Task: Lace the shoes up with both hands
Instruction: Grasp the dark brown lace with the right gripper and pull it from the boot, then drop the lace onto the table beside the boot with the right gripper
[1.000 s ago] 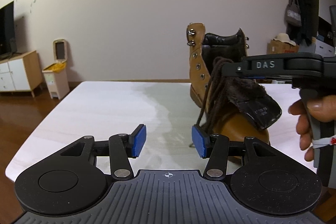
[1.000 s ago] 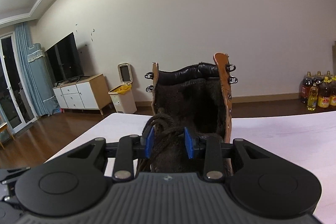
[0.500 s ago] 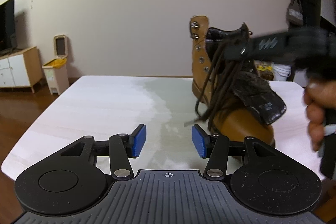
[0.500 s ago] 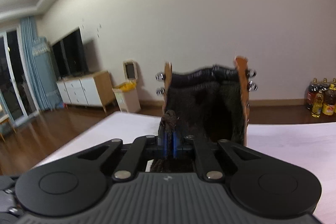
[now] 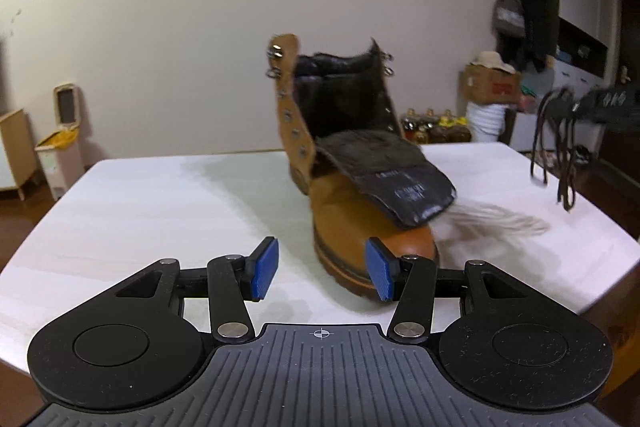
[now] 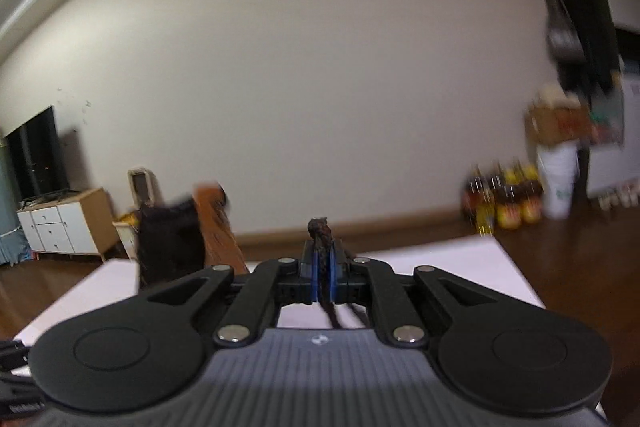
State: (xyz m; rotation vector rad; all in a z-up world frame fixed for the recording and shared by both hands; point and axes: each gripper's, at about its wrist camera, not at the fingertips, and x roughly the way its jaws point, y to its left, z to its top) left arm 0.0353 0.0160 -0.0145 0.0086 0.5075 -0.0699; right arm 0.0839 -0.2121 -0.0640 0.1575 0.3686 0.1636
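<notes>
A tan boot stands upright at the centre of the left wrist view on a white tabletop, its toe toward the camera and its dark tongue folded forward over the toe. The eyelets along its open collar carry no lace. The left gripper sits low in the frame with its blue fingers spread wide, nothing between them; the right-hand pad overlaps the boot's toe in the picture, though whether it touches cannot be told.

At the right edge of that view, blurred, the right gripper is well apart from the boot, and a bundle of dark brown laces hangs from it in loops above the tabletop. In the right wrist view the same gripper has its fingers pressed together on the laces, a tuft standing above the pads and strands trailing below. There the boot lies at the left, blurred, on the tabletop.
</notes>
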